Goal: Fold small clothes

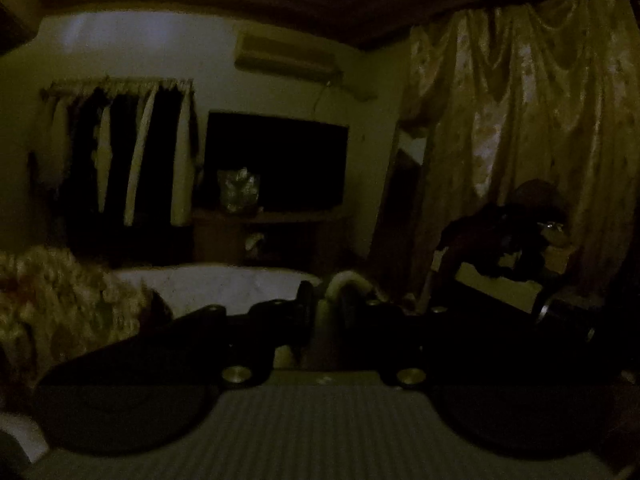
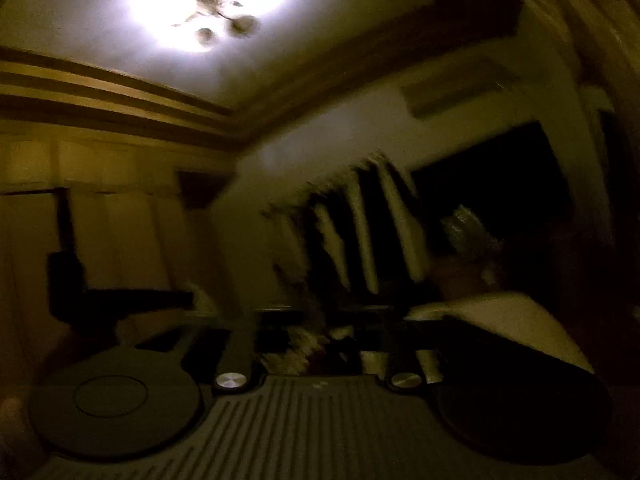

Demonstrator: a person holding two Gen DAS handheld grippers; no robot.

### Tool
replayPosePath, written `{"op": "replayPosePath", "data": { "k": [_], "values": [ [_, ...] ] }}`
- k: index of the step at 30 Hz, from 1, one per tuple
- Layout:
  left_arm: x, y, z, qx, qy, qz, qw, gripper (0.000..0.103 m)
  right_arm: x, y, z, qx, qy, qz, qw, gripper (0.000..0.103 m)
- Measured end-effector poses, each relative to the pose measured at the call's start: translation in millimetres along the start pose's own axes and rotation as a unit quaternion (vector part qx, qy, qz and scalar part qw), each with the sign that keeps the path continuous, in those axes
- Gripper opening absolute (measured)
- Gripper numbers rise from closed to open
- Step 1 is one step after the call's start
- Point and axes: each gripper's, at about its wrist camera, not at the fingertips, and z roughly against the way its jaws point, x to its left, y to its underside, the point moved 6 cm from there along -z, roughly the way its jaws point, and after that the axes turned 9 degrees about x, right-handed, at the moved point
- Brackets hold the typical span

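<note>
The room is very dim. In the left wrist view my left gripper point(image 1: 326, 304) points level across the room, its dark fingers close together with a pale strip of cloth point(image 1: 347, 280) showing between and above them; the grip itself is too dark to make out. A patterned blanket or garment point(image 1: 60, 300) lies at the left. In the right wrist view my right gripper point(image 2: 320, 320) is tilted up toward the ceiling and the picture is motion-blurred; patterned fabric point(image 2: 298, 354) shows between its fingers, but whether they hold it is unclear.
A white bed or table surface point(image 1: 224, 284) lies ahead. A dark television point(image 1: 276, 160) sits on a wooden stand, curtains point(image 1: 120, 152) at its left, a drape point(image 1: 520, 120) at right. A ceiling lamp point(image 2: 216, 4) glares.
</note>
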Motion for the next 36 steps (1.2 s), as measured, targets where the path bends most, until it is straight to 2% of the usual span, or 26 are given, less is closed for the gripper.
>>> {"op": "replayPosePath", "data": {
  "k": [2, 6, 8, 10, 12, 14, 17, 18, 21, 22, 23, 24, 25, 26, 27, 28, 29, 31, 34, 36],
  "values": [
    [5, 14, -8, 0.017, 0.007, 0.018, 0.9997, 0.013, -17, 44, -21, 0.069, 0.018, -0.029, 0.997, 0.103],
    [24, 43, -25, 0.043, 0.002, 0.047, 0.9980, 0.013, -36, 145, -47, 0.170, 0.002, -0.079, 0.982, 0.103],
    [33, 52, -36, 0.053, -0.008, 0.044, 0.9976, 0.013, -22, 184, -55, 0.222, -0.016, -0.040, 0.974, 0.103],
    [39, 56, -42, 0.054, -0.014, 0.043, 0.9975, 0.013, -2, 208, -59, 0.247, -0.024, 0.023, 0.968, 0.103],
    [46, 58, -45, 0.054, -0.009, 0.049, 0.9973, 0.013, 23, 225, -70, 0.281, -0.039, 0.120, 0.952, 0.103],
    [48, 60, -49, 0.054, -0.009, 0.051, 0.9972, 0.013, 37, 244, -83, 0.302, -0.038, 0.212, 0.929, 0.103],
    [49, 60, -52, 0.054, -0.009, 0.054, 0.9970, 0.013, 49, 267, -111, 0.337, -0.041, 0.292, 0.894, 0.103],
    [49, 60, -53, 0.055, -0.009, 0.053, 0.9970, 0.013, 52, 279, -122, 0.346, -0.040, 0.327, 0.878, 0.103],
    [54, 56, -55, 0.055, -0.012, 0.052, 0.9971, 0.013, 43, 315, -147, 0.384, -0.020, 0.438, 0.813, 0.103],
    [56, 56, -56, 0.053, -0.013, 0.053, 0.9971, 0.013, 39, 325, -152, 0.390, -0.006, 0.465, 0.795, 0.093],
    [58, 51, -55, 0.052, -0.014, 0.055, 0.9970, 0.013, 34, 334, -158, 0.390, 0.003, 0.491, 0.779, 0.078],
    [60, 50, -54, 0.051, -0.014, 0.057, 0.9969, 0.013, 29, 338, -164, 0.383, 0.014, 0.507, 0.772, 0.041],
    [62, 52, -55, 0.051, -0.016, 0.059, 0.9969, 0.013, 24, 336, -168, 0.374, 0.027, 0.507, 0.776, 0.014],
    [63, 51, -51, 0.049, -0.018, 0.059, 0.9969, 0.013, 18, 328, -171, 0.372, 0.032, 0.479, 0.795, 0.011],
    [64, 51, -48, 0.046, -0.020, 0.059, 0.9970, 0.013, 12, 309, -172, 0.370, 0.028, 0.419, 0.829, 0.009],
    [65, 51, -44, 0.043, -0.024, 0.057, 0.9972, 0.013, 7, 291, -169, 0.359, 0.024, 0.368, 0.857, 0.008],
    [66, 49, -36, 0.038, -0.029, 0.055, 0.9974, 0.013, 3, 262, -162, 0.328, 0.026, 0.319, 0.889, 0.008],
    [67, 45, -21, 0.022, -0.037, 0.051, 0.9978, 0.013, 4, 207, -137, 0.267, 0.026, 0.277, 0.923, 0.005],
    [61, 28, 18, -0.022, -0.040, 0.047, 0.9978, 0.011, 5, 120, -94, 0.195, 0.016, 0.206, 0.959, 0.005],
    [54, 5, 58, -0.077, -0.035, 0.037, 0.9958, 0.009, 12, 71, -65, 0.151, -0.001, 0.190, 0.970, 0.005]
  ]
}}
